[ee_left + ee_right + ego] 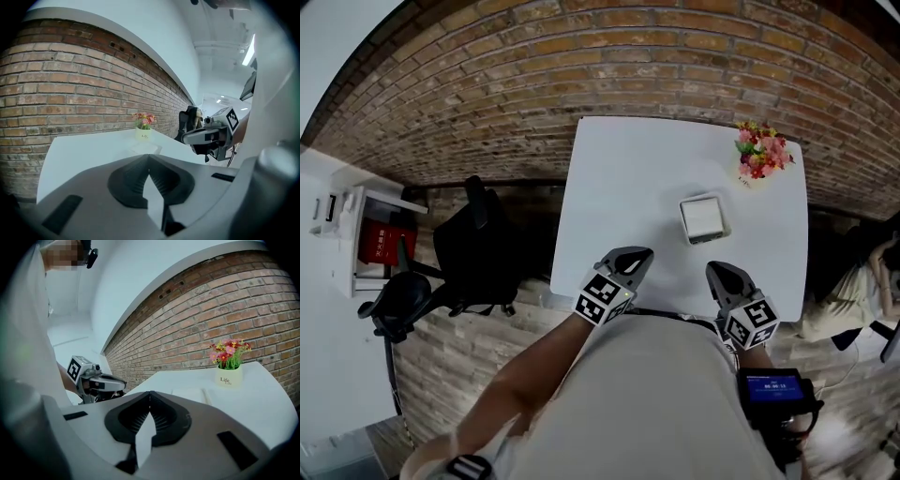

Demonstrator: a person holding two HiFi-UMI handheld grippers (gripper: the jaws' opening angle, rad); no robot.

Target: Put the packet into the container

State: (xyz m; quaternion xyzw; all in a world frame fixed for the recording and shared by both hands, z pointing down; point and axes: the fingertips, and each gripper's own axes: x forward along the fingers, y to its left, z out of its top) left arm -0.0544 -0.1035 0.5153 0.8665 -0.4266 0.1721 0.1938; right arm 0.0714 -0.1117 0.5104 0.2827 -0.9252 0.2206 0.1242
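Note:
A white square container (705, 218) sits on the white table (619, 187), right of centre; it also shows as a low white container (146, 148) in the left gripper view and as a flat white container (190, 394) in the right gripper view. No packet shows anywhere outside it. My left gripper (638, 255) hovers at the table's near edge, jaws shut and empty (149, 157). My right gripper (716, 273) hangs beside it, just below the container, also shut on nothing (150, 393). Each gripper sees the other: the right gripper (206, 136), the left gripper (101, 383).
A small pot of pink and red flowers (759, 155) stands at the table's far right corner. A black chair (478, 248) is left of the table, a white shelf with a red item (380, 234) further left. A seated person (862, 272) is at the right edge. Brick wall behind.

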